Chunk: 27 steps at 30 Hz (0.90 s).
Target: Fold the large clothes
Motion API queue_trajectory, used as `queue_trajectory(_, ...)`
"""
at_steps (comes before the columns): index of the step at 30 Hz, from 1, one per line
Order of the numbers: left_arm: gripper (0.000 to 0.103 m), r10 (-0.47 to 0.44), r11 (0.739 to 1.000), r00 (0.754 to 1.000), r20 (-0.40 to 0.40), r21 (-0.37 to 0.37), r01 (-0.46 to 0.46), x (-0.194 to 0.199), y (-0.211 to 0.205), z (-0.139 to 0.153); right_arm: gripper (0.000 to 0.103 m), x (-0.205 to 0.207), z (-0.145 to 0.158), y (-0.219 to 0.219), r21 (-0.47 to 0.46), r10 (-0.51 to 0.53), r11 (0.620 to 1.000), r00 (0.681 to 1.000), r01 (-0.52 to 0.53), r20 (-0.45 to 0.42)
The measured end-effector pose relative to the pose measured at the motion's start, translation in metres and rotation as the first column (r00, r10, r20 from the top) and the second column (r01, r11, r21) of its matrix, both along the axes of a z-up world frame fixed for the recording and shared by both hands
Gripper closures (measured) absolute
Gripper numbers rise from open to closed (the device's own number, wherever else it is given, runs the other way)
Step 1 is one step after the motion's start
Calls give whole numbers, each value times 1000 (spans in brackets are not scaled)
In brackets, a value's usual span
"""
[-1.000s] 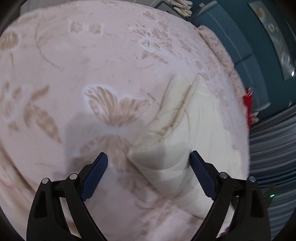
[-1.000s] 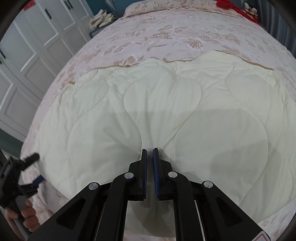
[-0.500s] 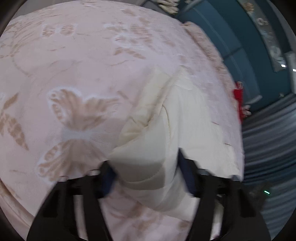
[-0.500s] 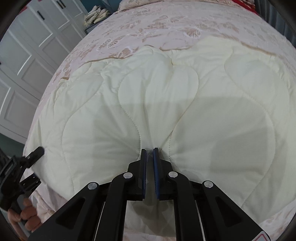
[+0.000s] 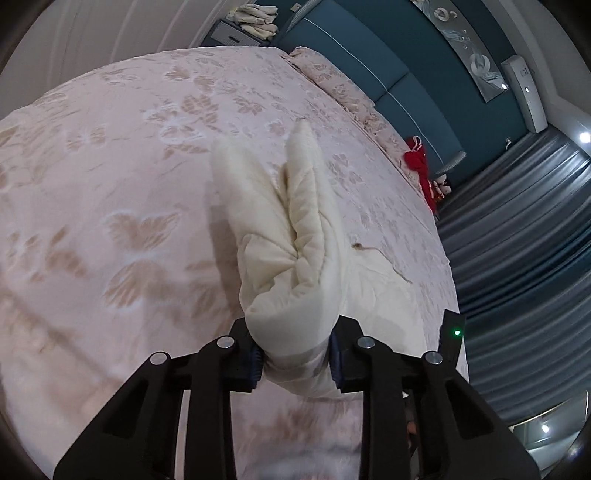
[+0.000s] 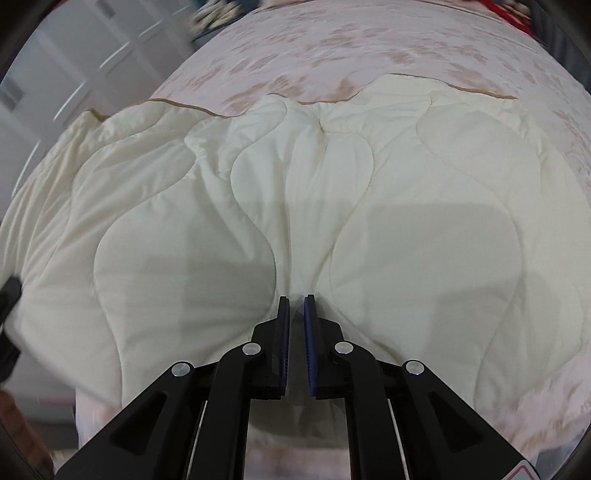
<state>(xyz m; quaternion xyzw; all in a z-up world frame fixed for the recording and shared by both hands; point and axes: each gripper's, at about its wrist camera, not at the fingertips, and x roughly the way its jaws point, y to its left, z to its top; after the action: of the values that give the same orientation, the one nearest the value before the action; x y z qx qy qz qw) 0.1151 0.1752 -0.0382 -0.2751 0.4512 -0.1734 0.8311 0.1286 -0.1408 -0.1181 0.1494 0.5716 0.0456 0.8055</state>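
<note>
So count-wise I see one cream quilt (image 6: 303,206) on one pink butterfly bedspread (image 5: 110,206), two grippers, left (image 5: 295,356) and right (image 6: 296,325), one red garment (image 5: 417,162), one pile of folded cloth (image 5: 255,18) on one nightstand (image 5: 229,37).

My left wrist view looks down across the bed (image 5: 110,184); my right sits closer, steeper. Both share the cream quilt (image 6: 406,221).

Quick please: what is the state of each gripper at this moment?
Left gripper: jaws closing on a bunched corner of the cream quilt.
Right gripper: shut, pinching the cream quilt's near edge.
</note>
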Motion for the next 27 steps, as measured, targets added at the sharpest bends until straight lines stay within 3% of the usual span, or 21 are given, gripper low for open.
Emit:
queue_trajectory(3, 77, 34, 999, 999, -20, 19, -34, -28, 28, 2, 95, -35, 7, 27, 25, 86, 996, 996, -86, -8)
queue_trajectory(8, 77, 81, 992, 996, -47, 96, -76, -65, 65, 8, 95, -73, 4, 52, 81, 130, 988, 991, -129, -5)
queue_trajectory(11, 77, 68, 990, 997, -48, 126, -62, -71, 62, 11, 95, -75, -7, 64, 27, 166, 986, 986, -165, -16)
queue_trajectory(15, 77, -23, 982, 999, 47, 188, 13, -76, 25, 37, 95, -70, -23, 68, -1, 191, 982, 981, -191, -21)
queue_trajectory(18, 77, -138, 967, 984, 114, 229, 109, -78, -24, 55, 97, -65, -36, 59, 50, 179, 983, 984, -178, -22)
queue_trajectory(21, 77, -224, 944, 961, 164, 284, 171, -81, -63, 67, 98, -68, -38, 35, 199, 119, 973, 993, -113, -17)
queue_trajectory(24, 77, -291, 931, 934, 208, 287, 226, -79, -98, 78, 94, -86, -25, 2, 339, 23, 941, 1000, -18, -8)
queue_trajectory(27, 77, -344, 914, 913, 220, 301, 273, -69, -130, 79, 90, -108, -10, -27, 337, -38, 941, 999, 29, 22)
